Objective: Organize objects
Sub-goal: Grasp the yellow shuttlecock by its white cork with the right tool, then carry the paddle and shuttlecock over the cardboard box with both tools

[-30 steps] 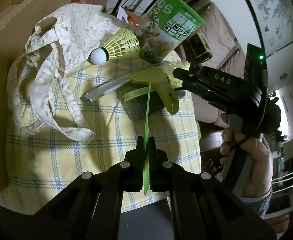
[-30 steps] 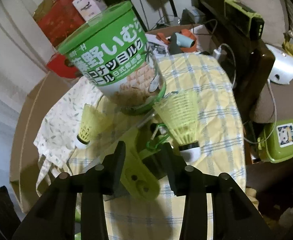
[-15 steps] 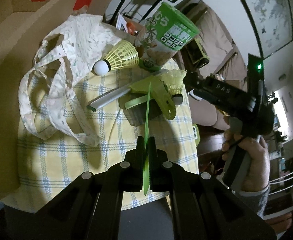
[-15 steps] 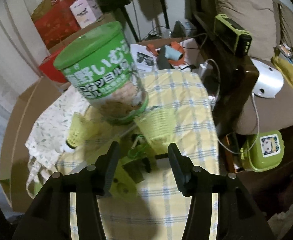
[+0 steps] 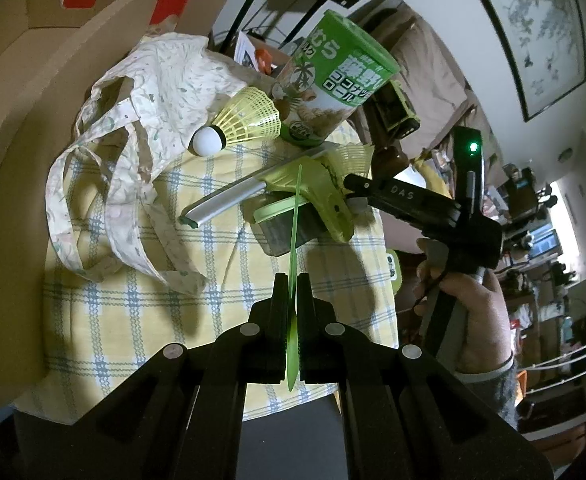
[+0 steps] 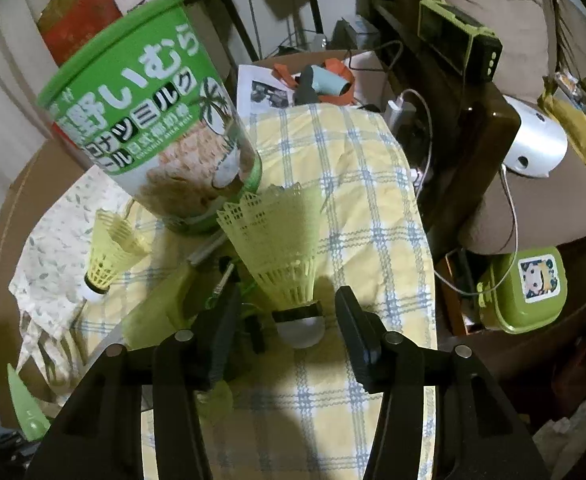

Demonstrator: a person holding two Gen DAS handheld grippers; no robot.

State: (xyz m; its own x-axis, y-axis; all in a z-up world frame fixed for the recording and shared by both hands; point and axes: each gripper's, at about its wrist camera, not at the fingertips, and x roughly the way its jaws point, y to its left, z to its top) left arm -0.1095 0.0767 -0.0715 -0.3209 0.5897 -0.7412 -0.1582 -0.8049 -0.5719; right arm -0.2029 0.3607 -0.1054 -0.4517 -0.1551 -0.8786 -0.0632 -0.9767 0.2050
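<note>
Covering the small table, a yellow cloth with blue-and-white checks (image 5: 105,312) formed the working surface, draped over the near and right edges.

Nearest item: left gripper (image 5: 292,300), jaws closed tight on a thin flat green plastic strip (image 5: 294,240) held edge-on, its far tip reaching over a small dark container with a pale green lid (image 5: 277,222).

Right gripper (image 6: 285,320), held in a hand (image 5: 469,308), jaws partly apart and closing, one either side of the white cork of a yellow shuttlecock (image 6: 281,248); no pad seen touching it; shuttlecock lay on the cloth, skirt pointing away from the camera.

Mid table: lime-green plastic tool (image 5: 317,192) with a grey metal bar (image 5: 223,204), resting across the container.

Left part: pale floral cloth bag (image 5: 153,92), handles loose over the checks; second yellow shuttlecock (image 5: 241,124) lying on its edge, cork toward the camera.

Far end: green-lidded tub of coconut rolls (image 6: 149,132), upright, Japanese lettering on the label.

Room, left: open brown cardboard box (image 5: 33,92) against the table, red packaging behind it. Room, right: brown sofa cushions (image 6: 533,208), silver rounded device (image 6: 537,148), green lunch box (image 6: 521,292) low beside the table, cables, framed picture (image 5: 533,36) on a white wall
</note>
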